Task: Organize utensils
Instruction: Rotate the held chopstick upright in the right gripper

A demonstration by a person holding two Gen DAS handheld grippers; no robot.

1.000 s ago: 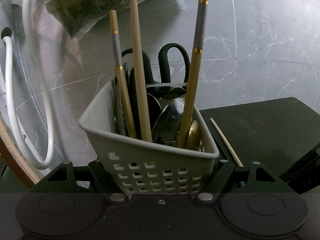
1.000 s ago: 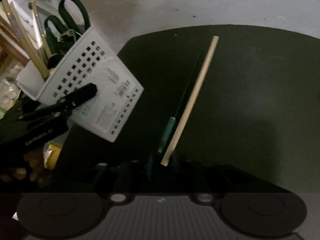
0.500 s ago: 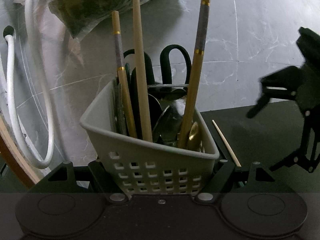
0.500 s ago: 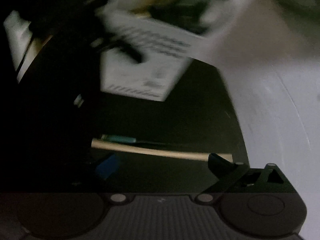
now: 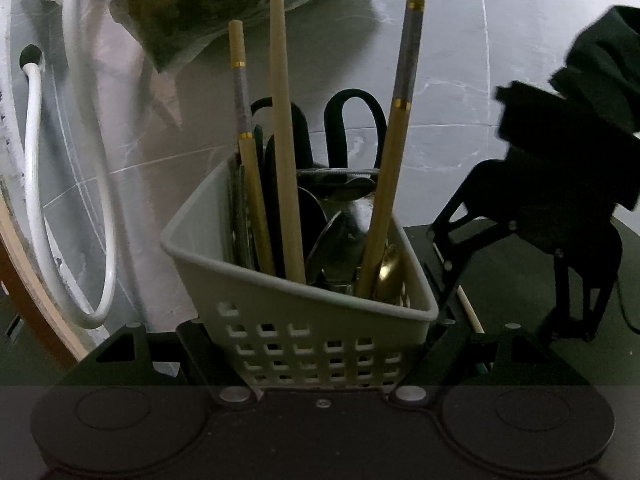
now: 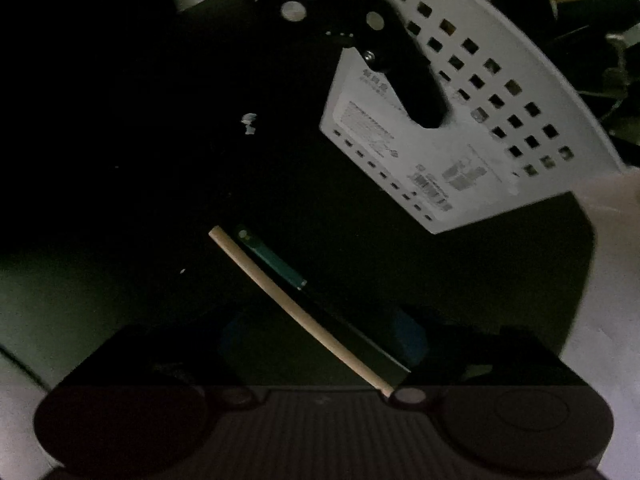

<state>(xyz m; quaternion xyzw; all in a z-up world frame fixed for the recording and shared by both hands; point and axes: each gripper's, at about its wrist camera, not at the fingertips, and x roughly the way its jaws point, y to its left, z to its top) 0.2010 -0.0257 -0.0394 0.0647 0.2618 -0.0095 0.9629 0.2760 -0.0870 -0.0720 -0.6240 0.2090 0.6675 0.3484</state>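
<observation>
Utensils (chopsticks (image 5: pixel 285 128), scissors (image 5: pixel 352 128), spoons (image 5: pixel 340 236)) stand in your basket (image 5: pixel 304 316), which your left hand-held gripper (image 5: pixel 320 360) clamps; your right hand-held gripper (image 6: pixel 320 360) is closing around a loose chopstick (image 6: pixel 296 308) near the table's (image 6: pixel 500 280) edge.

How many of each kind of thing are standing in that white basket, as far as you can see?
In the white basket, seen from the left wrist camera:
Gold-banded chopsticks: 2
Plain wooden chopstick: 1
Scissors, black handles: 1
Gold spoon: 1
Silver spoons: at least 2; they overlap, so the count is uncertain
Total: at least 7, with some dark pieces too hidden to sort.
</observation>
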